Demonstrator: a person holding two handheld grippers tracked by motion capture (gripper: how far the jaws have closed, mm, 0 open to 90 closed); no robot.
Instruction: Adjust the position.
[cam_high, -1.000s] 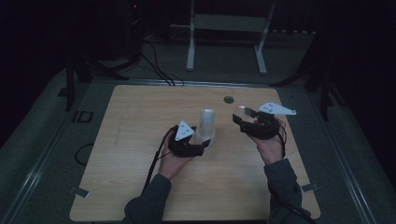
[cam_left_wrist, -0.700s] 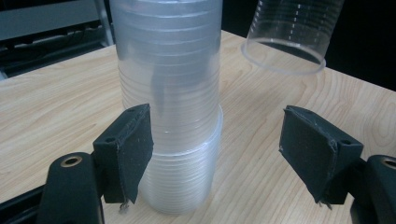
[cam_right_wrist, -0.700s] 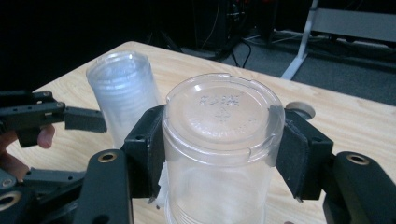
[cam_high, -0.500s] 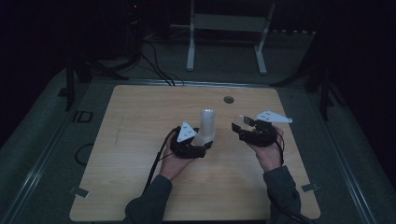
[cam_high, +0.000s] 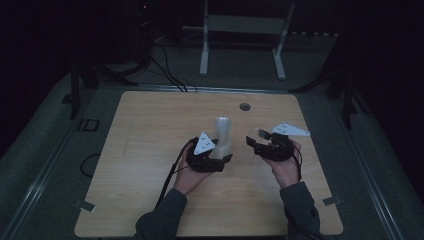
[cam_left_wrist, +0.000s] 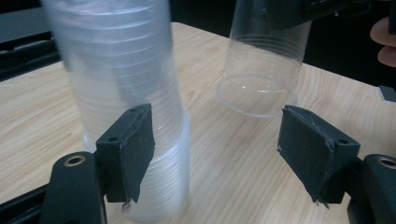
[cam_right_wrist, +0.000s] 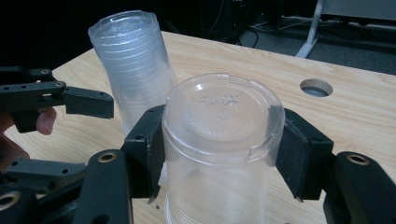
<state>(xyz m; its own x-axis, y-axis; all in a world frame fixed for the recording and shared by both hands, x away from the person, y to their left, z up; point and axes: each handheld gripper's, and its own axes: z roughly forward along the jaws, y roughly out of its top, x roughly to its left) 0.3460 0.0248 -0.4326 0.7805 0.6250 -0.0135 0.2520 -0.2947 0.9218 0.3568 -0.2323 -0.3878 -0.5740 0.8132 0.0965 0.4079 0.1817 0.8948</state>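
From my station I see the stack of cups (cam_left_wrist: 126, 93) as clear, faintly milky plastic ringed with fine ridges; the single cup (cam_right_wrist: 222, 140) is clear too, its base embossed; the table (cam_high: 150, 130) is pale wood with a light grain; my left gripper (cam_left_wrist: 210, 154) and right gripper (cam_right_wrist: 219, 154) are black; their top plates are light grey.

table (cam_high: 150, 150): pale wood grain, smooth, matt
stack of cups (cam_right_wrist: 133, 60): clear plastic, ribbed, slightly cloudy
single cup (cam_right_wrist: 222, 135): clear glossy plastic
pads (cam_left_wrist: 135, 149): black, matt, rough-edged
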